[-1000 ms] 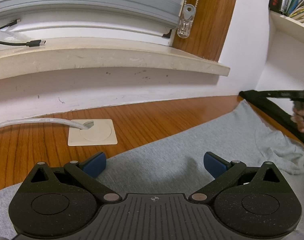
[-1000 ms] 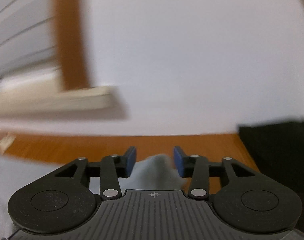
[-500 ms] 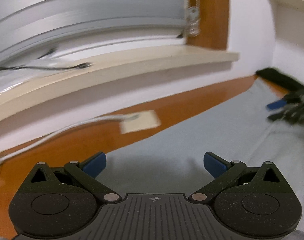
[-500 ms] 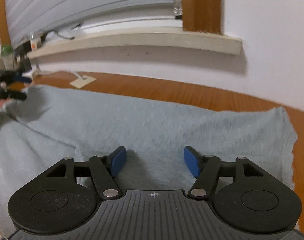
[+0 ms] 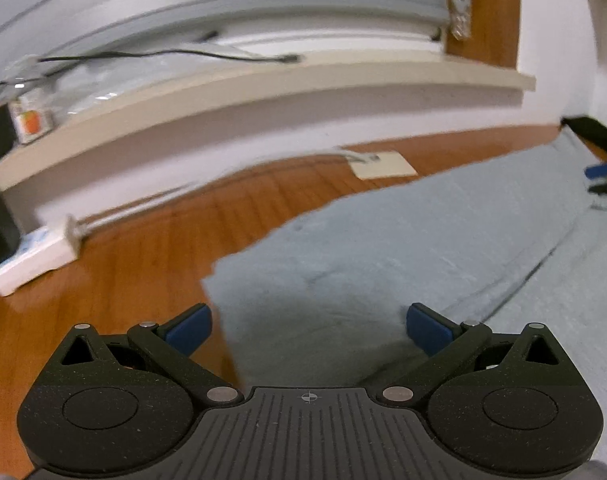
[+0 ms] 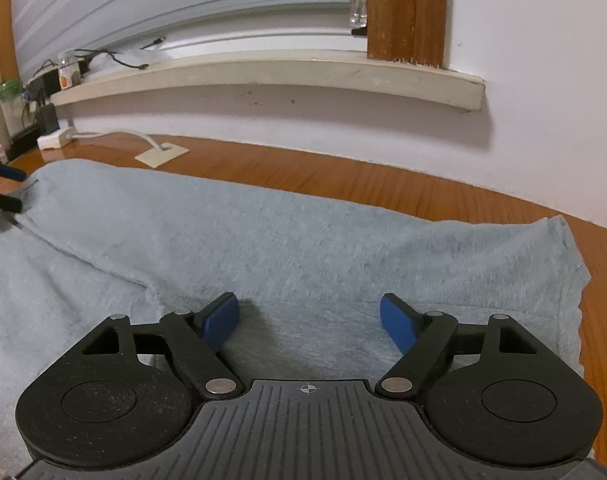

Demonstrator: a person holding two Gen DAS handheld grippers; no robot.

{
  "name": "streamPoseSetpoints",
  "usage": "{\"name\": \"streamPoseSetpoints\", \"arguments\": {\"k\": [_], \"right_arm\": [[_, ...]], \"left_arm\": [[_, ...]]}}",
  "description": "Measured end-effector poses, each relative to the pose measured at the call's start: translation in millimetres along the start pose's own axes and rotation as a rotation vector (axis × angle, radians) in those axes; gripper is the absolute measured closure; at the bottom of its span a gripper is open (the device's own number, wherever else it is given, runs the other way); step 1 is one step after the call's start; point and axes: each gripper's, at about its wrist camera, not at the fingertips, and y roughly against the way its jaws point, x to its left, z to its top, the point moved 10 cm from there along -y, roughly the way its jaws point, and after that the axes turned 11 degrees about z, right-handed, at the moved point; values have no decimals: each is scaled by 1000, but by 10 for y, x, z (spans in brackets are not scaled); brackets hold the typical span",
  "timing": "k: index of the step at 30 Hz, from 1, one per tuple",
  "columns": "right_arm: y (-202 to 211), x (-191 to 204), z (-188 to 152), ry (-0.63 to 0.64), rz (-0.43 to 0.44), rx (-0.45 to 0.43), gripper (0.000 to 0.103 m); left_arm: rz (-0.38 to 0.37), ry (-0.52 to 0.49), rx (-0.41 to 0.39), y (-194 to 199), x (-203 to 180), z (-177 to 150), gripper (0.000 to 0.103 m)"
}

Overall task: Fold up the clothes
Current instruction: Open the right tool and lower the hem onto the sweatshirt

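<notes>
The grey garment (image 6: 287, 240) lies spread across the wooden worktop (image 6: 343, 168), one long band of it doubled over the rest so that a fold edge runs slantwise toward the window side. A second ago the right tongs (image 6: 309, 322) were nearly shut on a bunch of this cloth; now their blue pads stand wide apart with flat cloth between them, gripping nothing. The left tongs (image 5: 308, 326) were spread then and are spread now, but have swung toward the garment's left end, where its corner meets bare wood. Judged from that, a carried flap has just been let go and laid down, and the fold reads as made; whether more folds are due cannot be settled.

The right wrist view alone shows the garment's right hem, wavy and close to the worktop's edge, and the whole run of the doubled band. The left wrist view, blurred by motion, alone shows the garment's left corner and, beyond it, a white power strip (image 5: 35, 256) by the wall. Each view catches the other tongs at the far end of the garment.
</notes>
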Motion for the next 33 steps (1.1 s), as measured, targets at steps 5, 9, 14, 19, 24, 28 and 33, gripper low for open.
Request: {"name": "streamPoseSetpoints", "arguments": {"k": [5,9,14,19,24,28,33], "right_arm": [[16,-13,2,-9,3,-9,24],[178,-17,74,9,-30,-82,25],[790,-127,133,27,-112,-193,25],[1419,-384,-249,2,-204,-172,25],[1952,-668,-869,-81,-304,-111,25],[2230,-728,-1235,-154,-310,-97,25],[2355,-751,-1517,-207,-298,-79,28]], "left_arm": [[32,71,-20,81,255,97,0],[-32,126,-76,146,123,336,0],[-158,175,-125,157,-438,674,0],[-278,129,-128,111,-1130,729,0],[-336,40,-120,66,-1738,691,0],[-383,-31,-115,31,-2221,657,0],[-404,-47,-99,-12,-2409,636,0]]}}
